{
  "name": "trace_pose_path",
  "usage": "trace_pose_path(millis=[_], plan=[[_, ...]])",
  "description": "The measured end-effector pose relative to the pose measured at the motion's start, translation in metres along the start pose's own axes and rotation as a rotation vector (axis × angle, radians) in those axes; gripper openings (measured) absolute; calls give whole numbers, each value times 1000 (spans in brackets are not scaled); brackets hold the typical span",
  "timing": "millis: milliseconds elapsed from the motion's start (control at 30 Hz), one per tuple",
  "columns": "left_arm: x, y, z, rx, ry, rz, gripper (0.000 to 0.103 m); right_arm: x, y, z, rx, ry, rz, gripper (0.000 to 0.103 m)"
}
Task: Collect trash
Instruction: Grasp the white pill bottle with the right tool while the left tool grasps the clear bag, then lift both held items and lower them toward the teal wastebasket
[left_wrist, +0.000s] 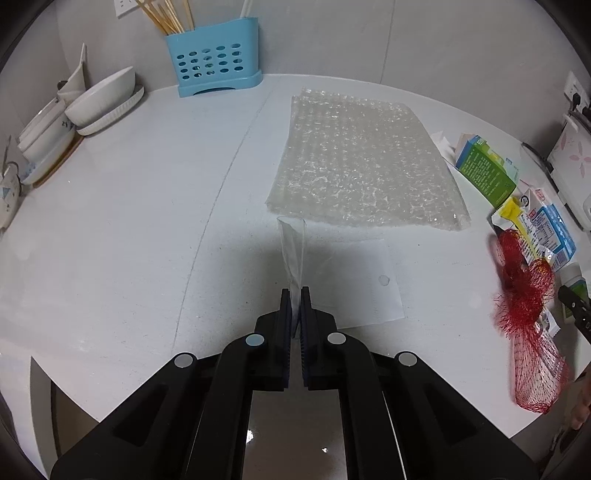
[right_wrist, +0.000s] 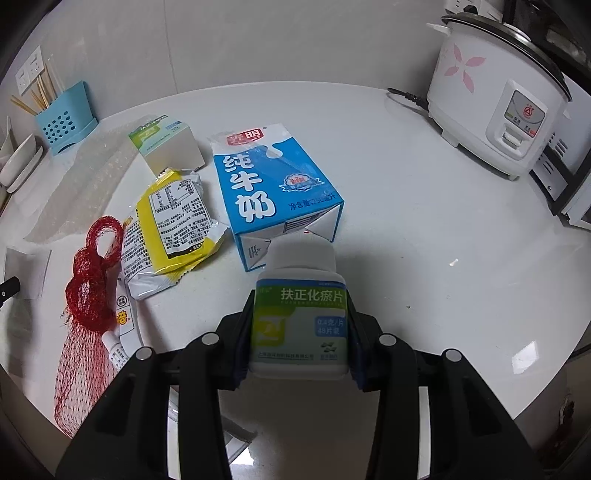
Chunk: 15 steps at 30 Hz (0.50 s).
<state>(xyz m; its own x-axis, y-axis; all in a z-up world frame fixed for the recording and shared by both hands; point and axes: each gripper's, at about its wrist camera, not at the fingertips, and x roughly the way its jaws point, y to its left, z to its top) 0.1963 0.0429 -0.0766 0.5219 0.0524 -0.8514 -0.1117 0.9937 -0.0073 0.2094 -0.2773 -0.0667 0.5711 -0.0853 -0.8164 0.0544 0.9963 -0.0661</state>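
Observation:
My left gripper (left_wrist: 295, 295) is shut on a clear plastic bag (left_wrist: 293, 251), whose edge stands up between the fingers while the rest lies flat on the white counter (left_wrist: 129, 221). A bubble wrap sheet (left_wrist: 365, 166) lies beyond it. My right gripper (right_wrist: 300, 321) is shut on a white pill bottle (right_wrist: 301, 314) with a green and blue label, held above the counter. Ahead of it lie a blue milk carton (right_wrist: 273, 184), a yellow wrapper (right_wrist: 173, 225), a green and white box (right_wrist: 166, 144) and a red mesh net (right_wrist: 86, 295).
A blue utensil holder with chopsticks (left_wrist: 212, 59) stands at the back wall. White bowls and dishes (left_wrist: 99, 99) are stacked at the left. A white rice cooker (right_wrist: 498, 110) with its cord stands at the back right. The counter's front edge curves close to both grippers.

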Motion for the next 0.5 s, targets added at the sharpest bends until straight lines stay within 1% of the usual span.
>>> trace_pose_path(millis=[267, 500], plan=[[-30, -8, -3, 8, -62, -13, 3, -20, -2, -2, 6, -34, 4, 40], [-67, -17, -14, 17, -116, -47, 3, -47, -3, -5, 4, -71, 11, 40]])
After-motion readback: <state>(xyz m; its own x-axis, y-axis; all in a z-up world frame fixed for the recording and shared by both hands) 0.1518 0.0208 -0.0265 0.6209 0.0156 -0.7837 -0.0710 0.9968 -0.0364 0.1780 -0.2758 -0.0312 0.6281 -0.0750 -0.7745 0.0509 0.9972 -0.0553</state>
